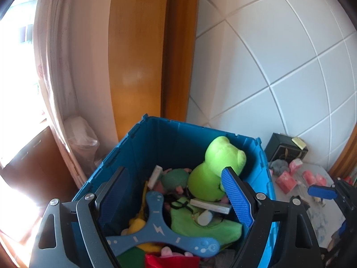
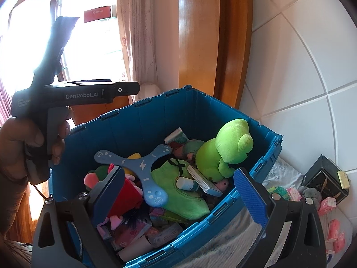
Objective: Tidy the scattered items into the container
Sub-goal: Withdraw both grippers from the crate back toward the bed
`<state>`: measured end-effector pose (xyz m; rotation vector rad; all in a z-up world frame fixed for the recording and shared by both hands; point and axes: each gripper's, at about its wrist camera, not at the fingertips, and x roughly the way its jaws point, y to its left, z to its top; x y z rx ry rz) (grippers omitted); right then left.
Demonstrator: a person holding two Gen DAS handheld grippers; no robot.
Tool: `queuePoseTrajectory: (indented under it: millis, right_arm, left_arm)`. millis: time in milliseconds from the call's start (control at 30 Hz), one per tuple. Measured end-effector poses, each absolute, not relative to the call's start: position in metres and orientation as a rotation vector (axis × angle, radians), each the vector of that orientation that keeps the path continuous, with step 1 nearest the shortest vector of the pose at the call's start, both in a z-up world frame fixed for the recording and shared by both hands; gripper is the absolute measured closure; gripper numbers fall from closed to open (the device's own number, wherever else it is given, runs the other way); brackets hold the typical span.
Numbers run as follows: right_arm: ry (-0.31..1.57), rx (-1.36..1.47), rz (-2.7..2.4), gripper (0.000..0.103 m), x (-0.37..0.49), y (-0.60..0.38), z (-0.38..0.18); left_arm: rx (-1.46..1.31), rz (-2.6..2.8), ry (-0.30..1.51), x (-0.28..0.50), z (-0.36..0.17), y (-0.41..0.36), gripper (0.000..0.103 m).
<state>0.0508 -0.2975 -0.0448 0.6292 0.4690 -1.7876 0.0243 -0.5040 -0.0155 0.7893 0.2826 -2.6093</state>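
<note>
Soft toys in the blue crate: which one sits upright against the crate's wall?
The bright green plush. It sits upright in the crate's far right corner, while the red plush lies low in the pile.

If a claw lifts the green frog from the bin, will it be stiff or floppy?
The frog looks plush, so probably soft and light. Its body slumps against the bin wall, so it would likely sag, not slip.
</note>
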Motion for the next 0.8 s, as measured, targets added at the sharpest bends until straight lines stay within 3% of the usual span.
queuePoseTrajectory:
  millis: [300,800]
  right_arm:
    - [0.461,0.642,-1.920,0.004,0.017,-0.224,-0.059]
    - [0.403,0.799,-2.113,0.004,-0.088,-0.028,-0.112]
  left_arm:
    - [0.869,-2.674,0.213,-0.005,-0.024,-0.439,0.018]
    - [1.012,-2.774,0.079,-0.081,-0.047,-0.265,0.018]
